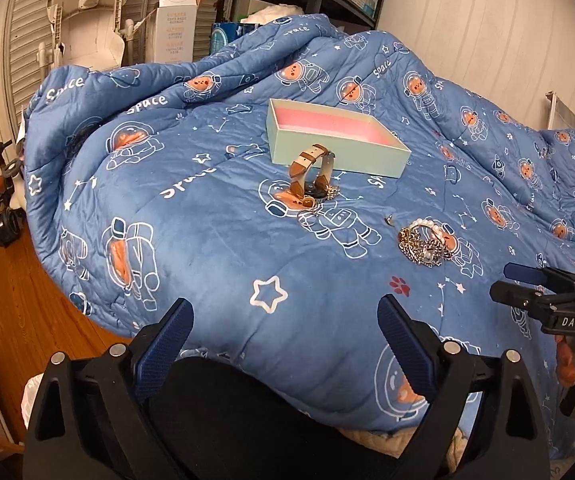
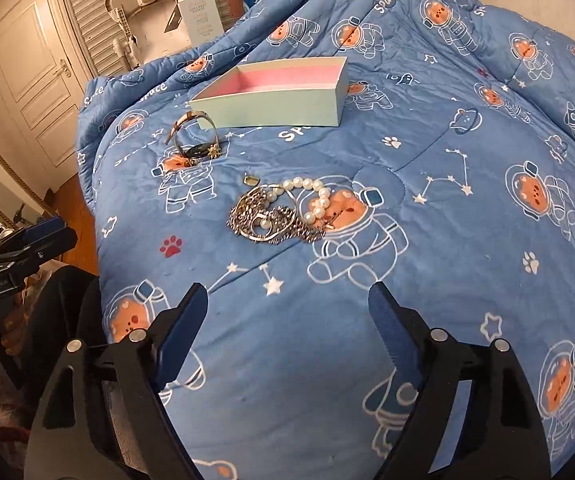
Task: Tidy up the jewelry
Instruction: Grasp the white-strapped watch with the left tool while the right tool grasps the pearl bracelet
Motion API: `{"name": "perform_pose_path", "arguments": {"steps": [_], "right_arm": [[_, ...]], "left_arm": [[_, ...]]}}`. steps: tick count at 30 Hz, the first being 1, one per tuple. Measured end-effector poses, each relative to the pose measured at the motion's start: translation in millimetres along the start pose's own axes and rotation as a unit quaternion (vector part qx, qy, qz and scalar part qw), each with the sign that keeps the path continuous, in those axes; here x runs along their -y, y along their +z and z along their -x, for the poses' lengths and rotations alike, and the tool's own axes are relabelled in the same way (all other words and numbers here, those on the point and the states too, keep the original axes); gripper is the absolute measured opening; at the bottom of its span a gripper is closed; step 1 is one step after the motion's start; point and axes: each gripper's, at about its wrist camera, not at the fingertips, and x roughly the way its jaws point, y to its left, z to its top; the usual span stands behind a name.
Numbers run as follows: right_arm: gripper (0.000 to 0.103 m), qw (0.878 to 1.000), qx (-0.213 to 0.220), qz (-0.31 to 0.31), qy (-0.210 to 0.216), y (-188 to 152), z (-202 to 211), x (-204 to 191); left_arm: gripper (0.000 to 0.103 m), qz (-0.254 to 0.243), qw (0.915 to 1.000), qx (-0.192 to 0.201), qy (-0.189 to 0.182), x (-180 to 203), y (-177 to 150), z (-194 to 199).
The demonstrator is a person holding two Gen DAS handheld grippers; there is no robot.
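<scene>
We read this as the start: nothing is in the box point(image 1: 339, 142) yet, and both grippers hang clear of the bed point(image 1: 215, 240). Our left gripper point(image 1: 283, 320) has its fingers wide apart and empty, low over the near edge of the quilt. Our right gripper point(image 2: 287, 304) is likewise spread and empty, pointed at the jewelry.

The box sits open on the quilt, pink inside, bare as far as we can see. Just in front of it stands the watch point(image 1: 311, 172), strap looped upward, with a small gold piece point(image 1: 331, 191) touching its dial; what that piece is, we cannot quite tell. Nearer us lies a tangle of chains point(image 2: 265, 214) with a pearl bracelet point(image 2: 313, 196) resting partly on it, and a small charm point(image 2: 250, 179) just beside.

The next move likely falls to the right gripper, which faces the tangle. The pearls look the easiest pick, though the chains may drag along; a narrow pinch on the outer beads should help.
</scene>
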Motion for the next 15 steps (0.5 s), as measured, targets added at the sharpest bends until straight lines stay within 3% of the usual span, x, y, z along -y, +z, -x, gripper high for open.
{"name": "perform_pose_path", "arguments": {"steps": [7, 9, 15], "right_arm": [[0.055, 1.000, -0.006, 0.000, -0.022, 40.0, -31.4, 28.2], [0.044, 0.999, -0.020, -0.003, -0.026, 46.8, -43.4, 35.9], [0.038, 0.999, -0.043, -0.017, -0.005, 61.7, -72.8, 45.0]], "left_arm": [[0.075, -0.013, 0.9999, 0.004, 0.002, -1.6, 37.6, -29.5], [0.074, -0.023, 0.9997, 0.007, 0.003, -1.1, 51.3, -39.3], [0.067, -0.049, 0.9987, 0.005, 0.008, 1.0, 83.1, -72.4]]}}
